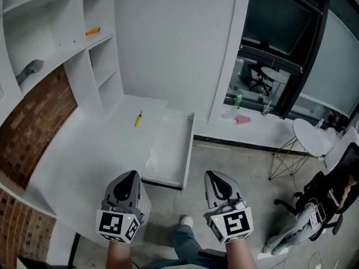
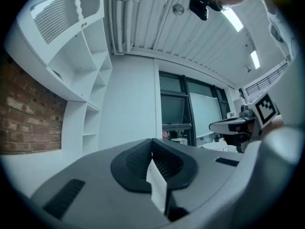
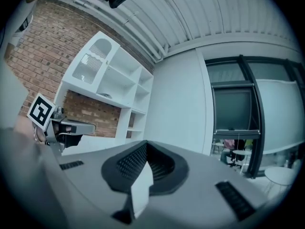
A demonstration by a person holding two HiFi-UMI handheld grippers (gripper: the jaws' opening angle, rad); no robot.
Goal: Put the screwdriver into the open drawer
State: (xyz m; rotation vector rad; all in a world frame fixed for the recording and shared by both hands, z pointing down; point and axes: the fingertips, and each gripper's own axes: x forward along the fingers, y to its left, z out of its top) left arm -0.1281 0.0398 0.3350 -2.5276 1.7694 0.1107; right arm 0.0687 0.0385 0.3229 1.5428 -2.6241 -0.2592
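On the white desk, the yellow screwdriver lies just left of the open drawer, not in it and well ahead of both your grippers. Your left gripper and right gripper point level near the desk's front edge, each with its jaws pressed together on nothing. A yellow object on the upper shelf is too small to identify. The bottom edge cuts off your forearms.

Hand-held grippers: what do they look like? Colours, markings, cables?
The left hand-held gripper and right hand-held gripper match: grey moulded shells tapering to rounded tips, black ribbed pads, white cube with black square markers at the rear. No cables or sleeves visible.
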